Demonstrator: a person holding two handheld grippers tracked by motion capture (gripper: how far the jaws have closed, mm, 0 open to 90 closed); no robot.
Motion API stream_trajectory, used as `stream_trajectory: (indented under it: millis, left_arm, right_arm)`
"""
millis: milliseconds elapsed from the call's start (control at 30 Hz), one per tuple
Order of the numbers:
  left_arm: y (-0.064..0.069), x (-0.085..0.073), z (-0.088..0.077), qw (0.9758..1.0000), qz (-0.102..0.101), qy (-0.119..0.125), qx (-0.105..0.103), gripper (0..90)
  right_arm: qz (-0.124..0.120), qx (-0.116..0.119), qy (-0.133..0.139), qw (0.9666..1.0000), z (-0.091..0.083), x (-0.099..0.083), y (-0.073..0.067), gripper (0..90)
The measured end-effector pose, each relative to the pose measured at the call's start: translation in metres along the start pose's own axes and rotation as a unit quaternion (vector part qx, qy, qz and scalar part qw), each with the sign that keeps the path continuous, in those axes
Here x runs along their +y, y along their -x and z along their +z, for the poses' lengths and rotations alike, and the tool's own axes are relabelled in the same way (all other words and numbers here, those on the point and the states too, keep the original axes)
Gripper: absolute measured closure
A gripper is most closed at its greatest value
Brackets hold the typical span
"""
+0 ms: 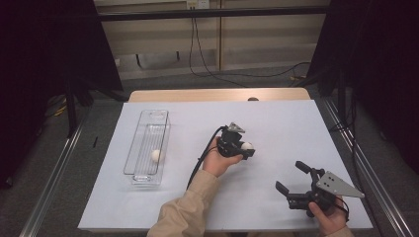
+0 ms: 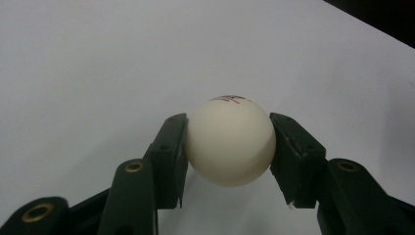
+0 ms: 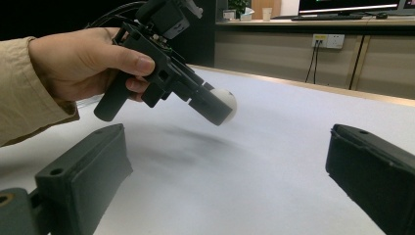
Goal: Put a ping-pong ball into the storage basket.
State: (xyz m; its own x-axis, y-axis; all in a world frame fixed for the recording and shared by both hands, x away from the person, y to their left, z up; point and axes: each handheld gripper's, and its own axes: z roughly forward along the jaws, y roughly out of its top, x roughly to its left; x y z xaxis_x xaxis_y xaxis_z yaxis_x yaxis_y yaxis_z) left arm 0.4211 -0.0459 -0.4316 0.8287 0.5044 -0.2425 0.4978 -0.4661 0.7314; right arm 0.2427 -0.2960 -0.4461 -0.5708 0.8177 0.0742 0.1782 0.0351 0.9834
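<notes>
— While the left gripper clamps it, how does the ball look up close?

— Cream-white, smooth and matte, round like a table-tennis ball. Both black pads press on its sides at mid-height, so the left gripper is closed on the ball, which hangs above the white sheet and does not touch it.

— Any writing on it?

— A small red and dark printed mark sits at the very top edge of the ball in the left gripper view. It is seen edge-on and too small to read. I can make out no other label anywhere.

— What does the high view add?

— It places the ball near the middle of the bench, held out by the left hand in a tan sleeve. At the left of the sheet lies a long clear tray with a second white ball inside it. The right gripper rests low at the near right, well apart from the held ball.

— And the right gripper view?

— It shows the right gripper's own jaws spread wide with nothing between them, and, from the side, the left gripper tilted downward with the ball at its tip, its shadow on the sheet below.
</notes>
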Motion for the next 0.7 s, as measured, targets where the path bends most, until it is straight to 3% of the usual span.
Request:
stream_trajectory:
  millis: [700]
  left_arm:
    - [-0.009,-0.008,-0.019,0.9999,-0.013,-0.001,0.009,51.1]
  right_arm:
    - [-0.002,0.0,-0.002,1.0,0.0,0.0,-0.001,1.5]
